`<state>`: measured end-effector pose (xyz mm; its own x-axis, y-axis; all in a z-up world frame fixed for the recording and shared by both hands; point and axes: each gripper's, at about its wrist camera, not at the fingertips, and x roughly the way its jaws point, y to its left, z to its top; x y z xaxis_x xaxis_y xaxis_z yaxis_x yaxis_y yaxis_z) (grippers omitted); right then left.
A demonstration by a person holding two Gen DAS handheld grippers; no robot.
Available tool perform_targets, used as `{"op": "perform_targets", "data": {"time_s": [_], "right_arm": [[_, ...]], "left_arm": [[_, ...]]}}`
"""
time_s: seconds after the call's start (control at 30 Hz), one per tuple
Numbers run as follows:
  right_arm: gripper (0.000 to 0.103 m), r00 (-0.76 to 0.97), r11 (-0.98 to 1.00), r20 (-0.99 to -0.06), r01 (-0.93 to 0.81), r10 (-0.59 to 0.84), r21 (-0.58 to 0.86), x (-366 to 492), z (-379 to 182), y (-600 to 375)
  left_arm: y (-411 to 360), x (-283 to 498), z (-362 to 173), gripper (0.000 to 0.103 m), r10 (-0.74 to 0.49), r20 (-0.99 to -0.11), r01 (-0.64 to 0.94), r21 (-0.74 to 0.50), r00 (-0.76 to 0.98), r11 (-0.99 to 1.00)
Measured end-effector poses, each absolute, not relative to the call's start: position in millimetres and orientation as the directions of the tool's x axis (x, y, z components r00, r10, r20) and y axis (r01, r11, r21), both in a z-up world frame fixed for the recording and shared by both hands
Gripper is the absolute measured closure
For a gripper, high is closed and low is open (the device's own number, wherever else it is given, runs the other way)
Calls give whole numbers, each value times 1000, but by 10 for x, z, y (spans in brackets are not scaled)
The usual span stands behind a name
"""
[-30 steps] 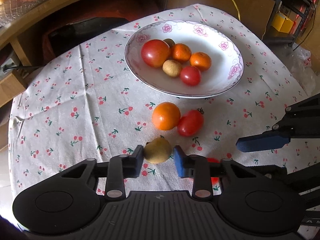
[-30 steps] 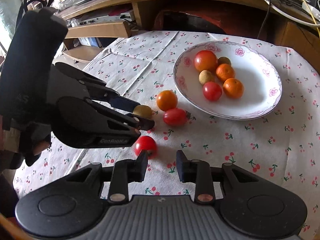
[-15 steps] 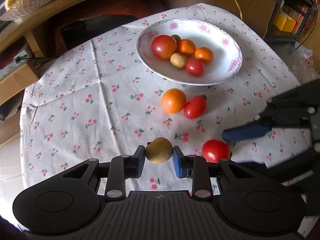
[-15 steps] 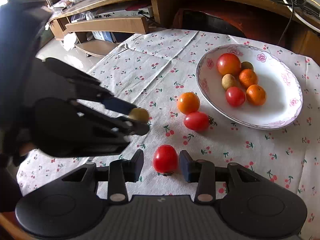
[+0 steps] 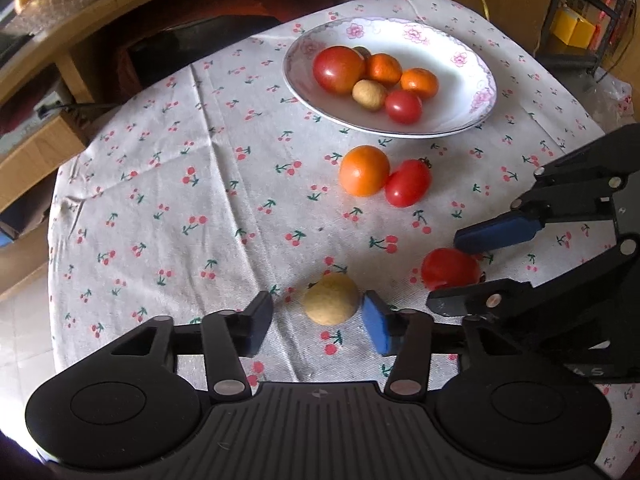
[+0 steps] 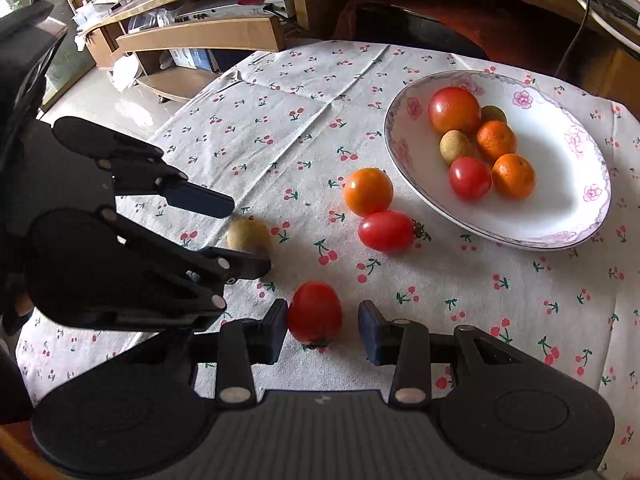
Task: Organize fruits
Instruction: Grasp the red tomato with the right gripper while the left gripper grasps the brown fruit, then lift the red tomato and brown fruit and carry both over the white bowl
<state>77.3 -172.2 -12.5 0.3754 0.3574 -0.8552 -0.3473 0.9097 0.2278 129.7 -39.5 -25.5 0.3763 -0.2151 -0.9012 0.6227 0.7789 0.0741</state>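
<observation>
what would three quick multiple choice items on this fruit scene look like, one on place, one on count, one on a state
1. Where does the lone orange lie?
A. on the cloth beside the oval tomato
B. inside the plate
C. between the right gripper's jaws

2. How many fruits lie in the plate?
A. three
B. six
C. nine

3. How are the left gripper jaws?
A. clamped on the yellowish fruit
B. open around the yellowish fruit
C. holding a tomato

Answers:
1 A, it touches the oval tomato on the cloth just outside the plate.
2 B, two tomatoes, two oranges and two small brownish fruits.
3 B, a gap shows on the fruit's left side.
</observation>
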Motion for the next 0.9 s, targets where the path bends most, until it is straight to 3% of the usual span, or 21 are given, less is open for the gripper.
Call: {"op": "perform_targets", "data": {"time_s": [0.17, 0.37, 0.5, 0.9], "right_arm": [[65, 377, 914, -859, -341, 347, 220, 761, -119, -1696], [75, 372, 913, -858, -339, 353, 229, 744, -118, -1690], [75, 372, 915, -861, -336, 346, 222, 739, -118, -1697], [75, 394, 934, -864, -295, 313, 203, 728, -86, -1807]], "left_arm": [[-383, 1307, -246, 41, -218, -902, 614, 63, 372, 787], [-410, 1292, -232, 56, -237, -906, 611, 30, 351, 791], [-437, 1270, -226, 64, -238, -906, 616, 30, 349, 787], [-534, 1213, -203, 66, -253, -909, 645, 22, 331, 764]]}}
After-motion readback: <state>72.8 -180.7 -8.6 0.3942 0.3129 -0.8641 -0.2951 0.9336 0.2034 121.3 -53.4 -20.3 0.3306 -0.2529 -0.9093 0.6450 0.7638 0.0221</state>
